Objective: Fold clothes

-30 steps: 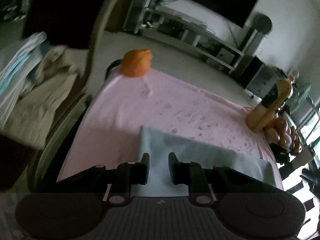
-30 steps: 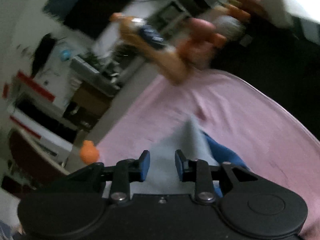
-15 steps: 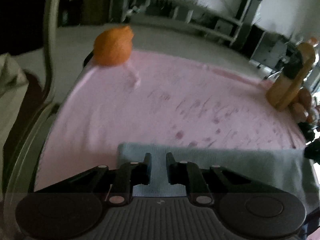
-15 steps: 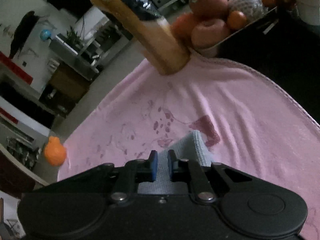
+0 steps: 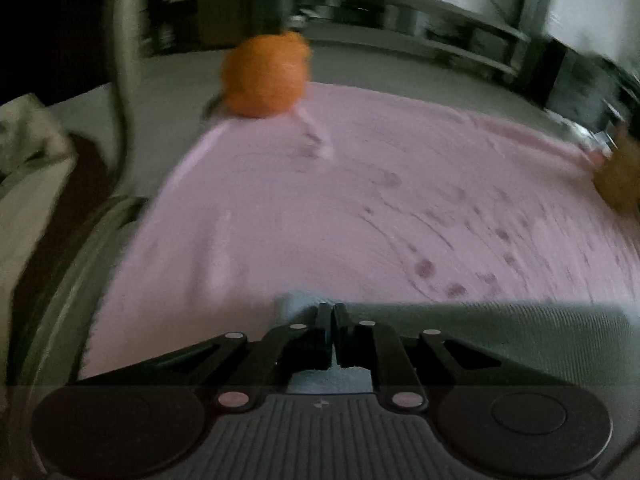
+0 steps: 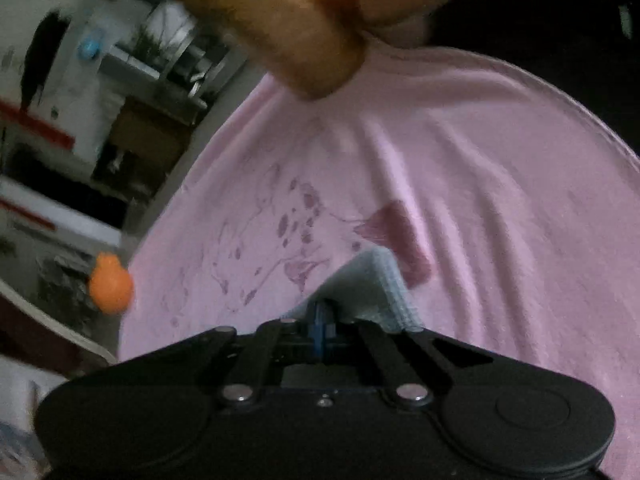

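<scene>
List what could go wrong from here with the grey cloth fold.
1. Both tools, left tool and right tool, pinch the grey cloth near its corners; a thin bite could slip.
2. Dragging may bunch the pink towel underneath.
3. The bottle stands close ahead and might get knocked.

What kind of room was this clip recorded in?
Most likely a living room at home. A pink printed cloth covers the table, low shelving runs along the far wall, and an orange fruit sits at the table's far edge. The blur hides finer detail.
</scene>
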Motion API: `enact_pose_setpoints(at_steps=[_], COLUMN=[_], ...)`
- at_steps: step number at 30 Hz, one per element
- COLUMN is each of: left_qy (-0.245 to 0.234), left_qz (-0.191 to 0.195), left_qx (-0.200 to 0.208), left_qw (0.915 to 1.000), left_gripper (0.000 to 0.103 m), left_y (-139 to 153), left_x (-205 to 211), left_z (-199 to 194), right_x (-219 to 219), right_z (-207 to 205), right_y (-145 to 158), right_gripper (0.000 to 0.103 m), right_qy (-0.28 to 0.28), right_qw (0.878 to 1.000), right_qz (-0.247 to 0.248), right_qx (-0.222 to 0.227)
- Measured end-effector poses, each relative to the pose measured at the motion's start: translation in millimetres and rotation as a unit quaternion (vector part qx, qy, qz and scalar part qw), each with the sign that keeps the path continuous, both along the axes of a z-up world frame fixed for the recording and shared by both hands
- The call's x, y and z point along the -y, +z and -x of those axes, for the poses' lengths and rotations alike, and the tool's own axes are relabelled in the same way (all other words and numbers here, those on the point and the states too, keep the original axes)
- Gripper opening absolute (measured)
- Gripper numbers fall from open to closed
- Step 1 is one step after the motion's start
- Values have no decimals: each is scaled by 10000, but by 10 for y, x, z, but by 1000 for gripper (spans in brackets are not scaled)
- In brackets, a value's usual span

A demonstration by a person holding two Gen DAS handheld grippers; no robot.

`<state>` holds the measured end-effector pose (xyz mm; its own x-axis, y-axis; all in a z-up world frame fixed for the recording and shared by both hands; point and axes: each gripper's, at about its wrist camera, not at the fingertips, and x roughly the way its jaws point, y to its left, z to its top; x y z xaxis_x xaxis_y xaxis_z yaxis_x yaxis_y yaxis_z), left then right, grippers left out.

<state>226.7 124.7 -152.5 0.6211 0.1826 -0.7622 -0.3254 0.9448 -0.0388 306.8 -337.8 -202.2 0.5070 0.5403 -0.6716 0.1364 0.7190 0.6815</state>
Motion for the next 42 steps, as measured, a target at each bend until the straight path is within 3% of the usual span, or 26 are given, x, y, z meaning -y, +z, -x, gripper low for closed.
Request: enact_pose_setpoints(at_steps=[3,5,8,12,15,20,22,23,24,26,30,34,36,39,42], left_qy=[687,778,558,-23,-328,-598,-601,-596,-618,-737,-649,-378,-316,-353,-538], left_qz=[-171,-97,205,487,508,-143,-325,-442,-582,-909,-844,-534,-388,-141,-252], left_qx=[59,46,214,340,165,-179,-316,-411,-472,-494,-467,-299,-186,-49,114], left_qw=[9975,9969,9980,9982,9980,9980,9972,9964,9953,9919,9932,9974,9986,9993,9982], left_gripper=[10,10,13,17,17,16,15,18,23,25,26,23,23,23,23], left_y=[168,291,512,609,490,202,111,59,21,-8,63,205,261,306,325], left_x=[-215,-310,-274,-28,179,419,437,418,417,464,378,234,211,230,362], left_z=[143,289,576,952,1067,909,875,860,860,906,1054,1338,1489,1605,1566], right_x=[3,52,226,354,396,245,108,46,4,-18,29,228,322,437,389], right_z=[165,295,571,971,1125,977,876,845,826,826,959,1242,1427,1629,1694], right_y=[210,365,609,811,754,494,390,344,295,228,337,502,591,634,636], right_gripper=[0,5,6,6,8,8,8,8,0,0,0,0,7,7,7], right_qy=[-418,-766,-1127,-1179,-1174,-808,-497,-345,-237,-163,-213,-646,-888,-982,-951], right_qw=[9978,9945,9915,9861,9864,9933,9966,9977,9973,9947,9948,9954,9932,9942,9949], right_qz=[472,609,106,-597,-865,-822,-594,-338,-6,478,860,668,754,400,142], right_qx=[224,372,638,1005,754,23,-269,-478,-694,-892,-502,-230,-57,150,290])
